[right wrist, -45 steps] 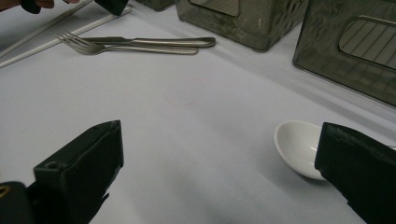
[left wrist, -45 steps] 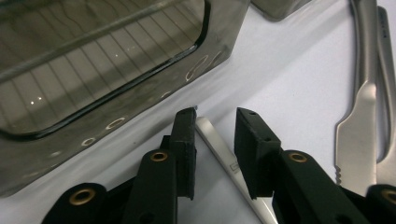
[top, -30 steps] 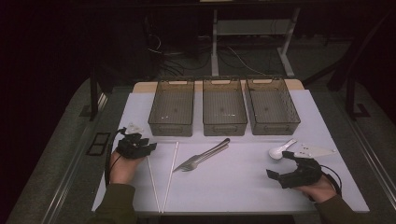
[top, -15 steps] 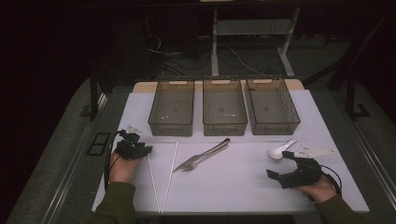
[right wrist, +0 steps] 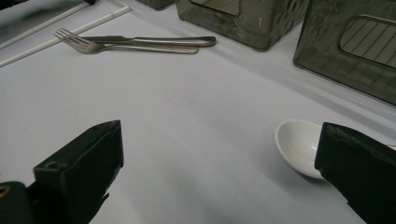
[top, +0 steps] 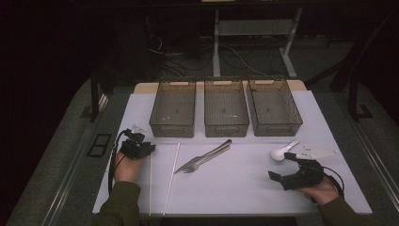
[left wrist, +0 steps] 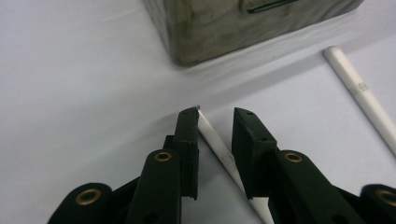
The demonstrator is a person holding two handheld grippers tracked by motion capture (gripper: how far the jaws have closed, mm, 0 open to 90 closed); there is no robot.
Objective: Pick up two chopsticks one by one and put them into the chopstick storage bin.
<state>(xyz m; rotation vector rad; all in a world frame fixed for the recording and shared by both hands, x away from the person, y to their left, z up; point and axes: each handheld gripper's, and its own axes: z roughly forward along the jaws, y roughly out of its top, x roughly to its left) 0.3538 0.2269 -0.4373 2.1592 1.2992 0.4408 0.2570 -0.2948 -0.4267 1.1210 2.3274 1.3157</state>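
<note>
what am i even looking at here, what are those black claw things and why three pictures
A person sits at a white table holding a hand-held gripper in each hand. One camera looks down from above; the other two ride on the grippers. The left gripper has just been closing its fingers around a white chopstick, with a gap left on one side. The right gripper rests open beside a white spoon. Also there: a second chopstick, a fork and three bins.

White chopstick [left wrist: 219,148] between black hand-held gripper [left wrist: 215,116] jaws, pale lilac tabletop [top: 235,183], three smoky translucent grey bins [top: 226,109] along far edge, silver fork [top: 200,162], white spoon [right wrist: 299,145]
</note>
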